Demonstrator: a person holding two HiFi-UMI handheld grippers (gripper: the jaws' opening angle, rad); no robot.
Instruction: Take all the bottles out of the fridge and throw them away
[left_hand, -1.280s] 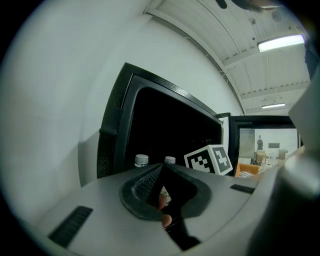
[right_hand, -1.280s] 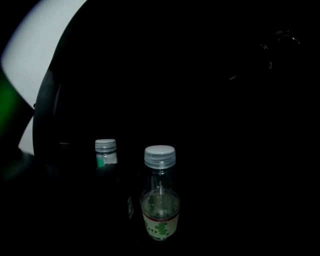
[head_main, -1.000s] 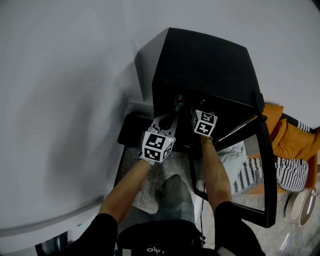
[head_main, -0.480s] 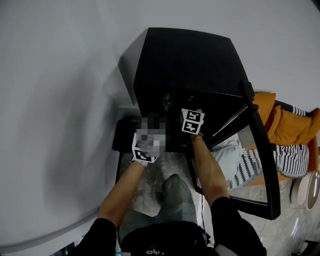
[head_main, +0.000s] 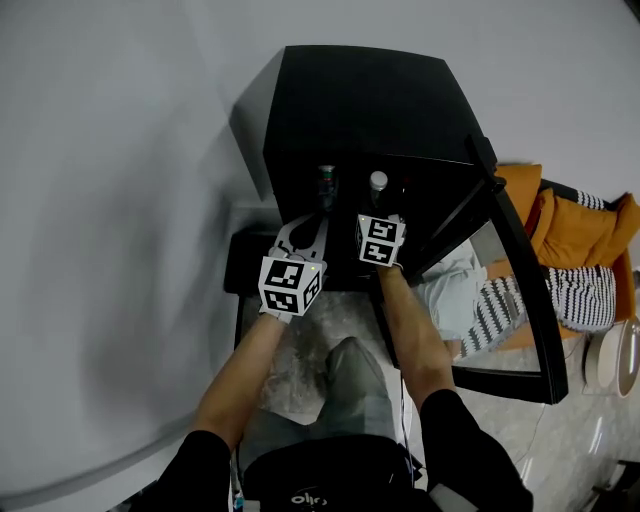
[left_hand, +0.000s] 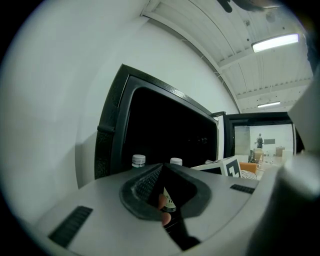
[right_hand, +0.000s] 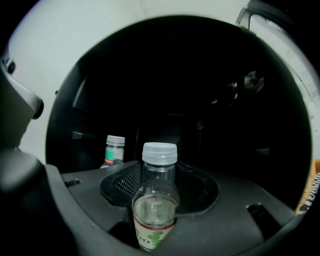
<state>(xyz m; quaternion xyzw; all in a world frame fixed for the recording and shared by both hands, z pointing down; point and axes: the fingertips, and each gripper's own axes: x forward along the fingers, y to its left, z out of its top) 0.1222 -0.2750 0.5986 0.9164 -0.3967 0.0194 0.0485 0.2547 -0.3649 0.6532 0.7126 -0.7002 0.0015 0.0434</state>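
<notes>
The right gripper (head_main: 379, 212), its jaws just closing, pinches a clear water bottle (right_hand: 156, 200) inside the black fridge (head_main: 365, 100). The left gripper (head_main: 304, 232) is squeezed tight, empty. Next, I think, comes a gentle pull out.

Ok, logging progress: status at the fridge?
Left tool shut, empty. Right tool jaws just closing, now gripping bottle in fridge. Second bottle to its left, apart. Door open.
</notes>
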